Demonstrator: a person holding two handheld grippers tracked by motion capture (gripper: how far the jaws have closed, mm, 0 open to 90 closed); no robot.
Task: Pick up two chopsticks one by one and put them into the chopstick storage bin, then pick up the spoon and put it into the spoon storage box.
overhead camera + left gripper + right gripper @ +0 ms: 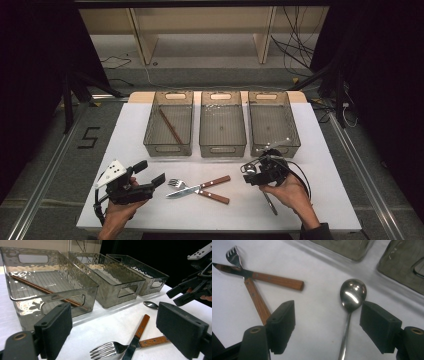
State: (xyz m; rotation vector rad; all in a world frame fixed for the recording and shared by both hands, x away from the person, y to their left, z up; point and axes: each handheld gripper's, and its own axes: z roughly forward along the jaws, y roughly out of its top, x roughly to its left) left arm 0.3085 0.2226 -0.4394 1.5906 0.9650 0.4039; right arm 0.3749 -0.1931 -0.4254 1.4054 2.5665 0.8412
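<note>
High view, nearest stuff first: the left gripper [154, 173] is held low at the table's [330, 200] near-left corner, jaws spread wide with nothing between them. The right gripper [251, 171] is held over on the near right, jaws also parted and empty, hovering right above a metal spoon [270, 202] that's lying flat on the white table. In the right gripper view the spoon [352, 296] sits between the two open jaws, bowl pointed away, not gripped. Between the two grippers, a wood-handled fork [192, 188] and knife [200, 187] are crossed over each other. Farther back, three clear bins [222, 125] are lined up side by side; a brown chopstick [170, 126] is lying in the left one.
</note>
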